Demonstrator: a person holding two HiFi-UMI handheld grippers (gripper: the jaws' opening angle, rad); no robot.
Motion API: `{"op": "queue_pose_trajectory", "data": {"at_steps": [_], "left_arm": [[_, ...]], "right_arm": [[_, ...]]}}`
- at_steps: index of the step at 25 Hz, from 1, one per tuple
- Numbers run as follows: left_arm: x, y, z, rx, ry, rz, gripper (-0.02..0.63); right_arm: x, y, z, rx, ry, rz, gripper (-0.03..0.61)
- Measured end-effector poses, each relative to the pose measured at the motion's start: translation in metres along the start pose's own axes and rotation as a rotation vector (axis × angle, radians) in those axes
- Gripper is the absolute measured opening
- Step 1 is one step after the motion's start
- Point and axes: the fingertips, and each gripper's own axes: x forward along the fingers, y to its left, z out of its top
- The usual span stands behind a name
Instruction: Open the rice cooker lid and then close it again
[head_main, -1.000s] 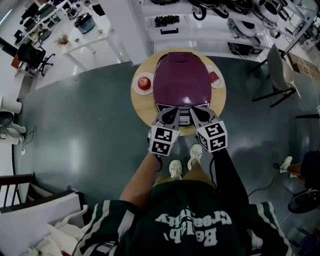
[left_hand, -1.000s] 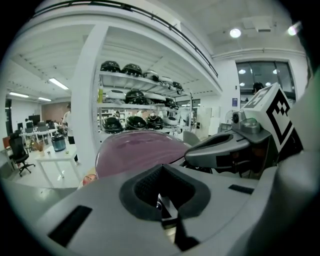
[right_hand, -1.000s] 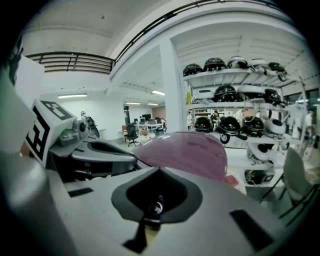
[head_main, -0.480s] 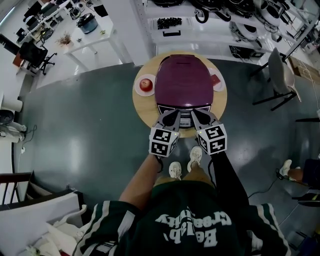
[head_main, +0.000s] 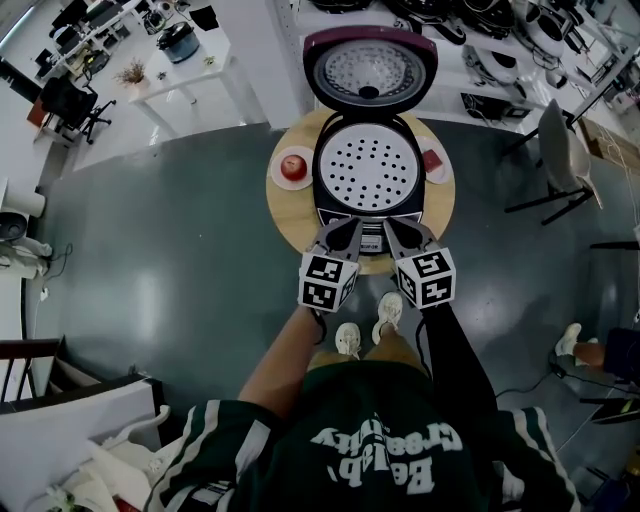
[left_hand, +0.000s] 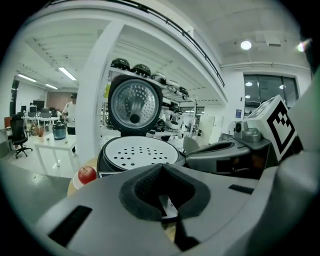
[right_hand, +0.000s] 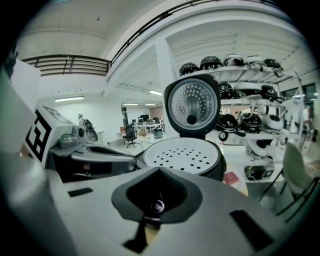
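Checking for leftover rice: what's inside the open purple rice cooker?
A white round perforated tray fills the mouth of the purple rice cooker. Whatever lies beneath it is covered.

Shiny dimpled metal lines the rice cooker lid (head_main: 369, 68) inside its glossy purple plastic rim, the perforated tray (head_main: 368, 167) looks matt white, the table (head_main: 290, 215) smooth pale wood, the floor (head_main: 180, 250) glossy grey.

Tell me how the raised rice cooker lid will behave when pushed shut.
The lid stands upright on a rear hinge, so it will probably swing down stiffly rather than flop. The rice cooker looks broad and squat, so it likely won't tip.
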Motion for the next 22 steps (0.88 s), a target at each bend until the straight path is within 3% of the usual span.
{"op": "queue_pose_trajectory", "data": {"at_steps": [14,22], "left_arm": [[-0.0022,-0.0011,0.0025,-0.023,-0.001,-0.003,-0.003],[-0.0015,-0.0023,0.0012,0.036,0.007,0.012,-0.003]], "right_arm": [[-0.0033,0.0021,0.0007,-0.01,0.004,0.014,0.003],[-0.0027,0.0023,0.0021,-0.038,0.006,-0.018,0.003]]}}
